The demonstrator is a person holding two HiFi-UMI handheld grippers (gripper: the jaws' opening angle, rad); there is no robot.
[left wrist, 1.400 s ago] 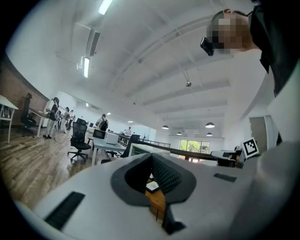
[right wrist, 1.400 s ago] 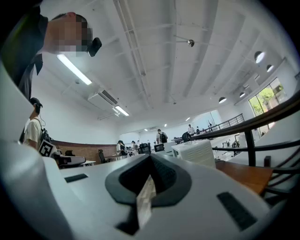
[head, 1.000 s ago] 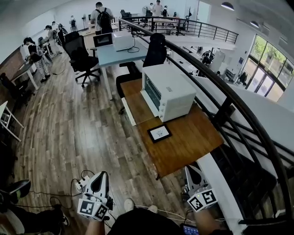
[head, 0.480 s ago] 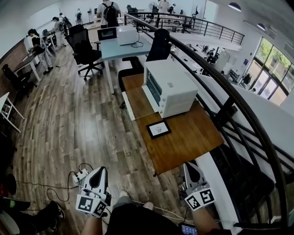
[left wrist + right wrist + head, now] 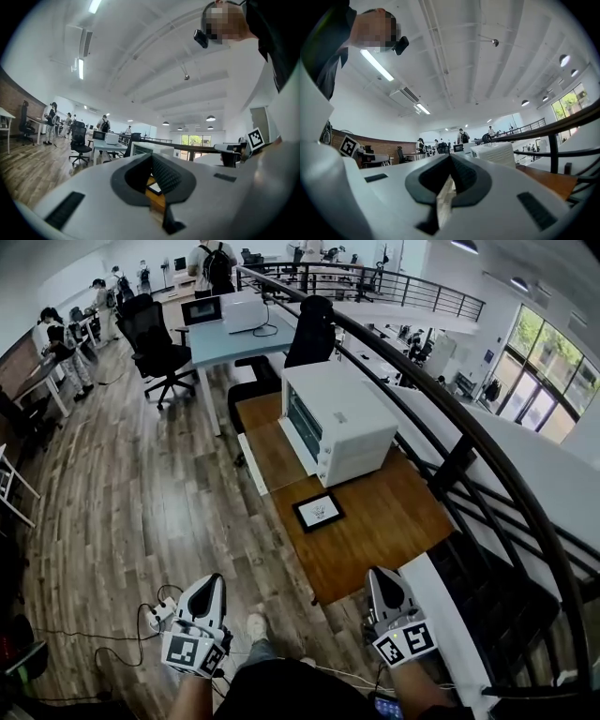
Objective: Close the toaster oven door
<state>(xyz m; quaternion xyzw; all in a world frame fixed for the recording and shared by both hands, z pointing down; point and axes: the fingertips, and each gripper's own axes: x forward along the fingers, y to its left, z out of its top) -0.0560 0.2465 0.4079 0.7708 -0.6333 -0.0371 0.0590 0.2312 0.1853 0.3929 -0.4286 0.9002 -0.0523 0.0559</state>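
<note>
While both grippers hang low in front of us, the head view shows only their backs. The left gripper [image 5: 214, 581] is over the plank floor, and the right gripper [image 5: 379, 576] has its tip at the near edge of the wooden table [image 5: 380, 535]. Only each gripper's own view settles the jaws: both pairs are pressed together with nothing between them.

Just left of the left gripper, a white power strip [image 5: 161, 613] lies on the floor with its cables. Neither gripper view shows it.

Ahead of the grippers, a small black-framed card [image 5: 319, 512] lies on the table. The left gripper view catches it through the gap beneath its closed tips; the right gripper view does not.

Beyond the card stands the white toaster oven [image 5: 345, 423], well apart from both grippers, its dark front turned left. In the left gripper view it sits straight ahead over the tips. In the right gripper view it is ahead and to the right, showing a ribbed side.

Only from above do we see a white strip [image 5: 253, 463] along the table edge before that front. We cannot tell whether it is the door let down.

Right of the right gripper runs a dark railing [image 5: 450, 418]. Farther ahead are a grey desk [image 5: 234, 338], black office chairs [image 5: 155, 334] and standing people [image 5: 211, 263].
</note>
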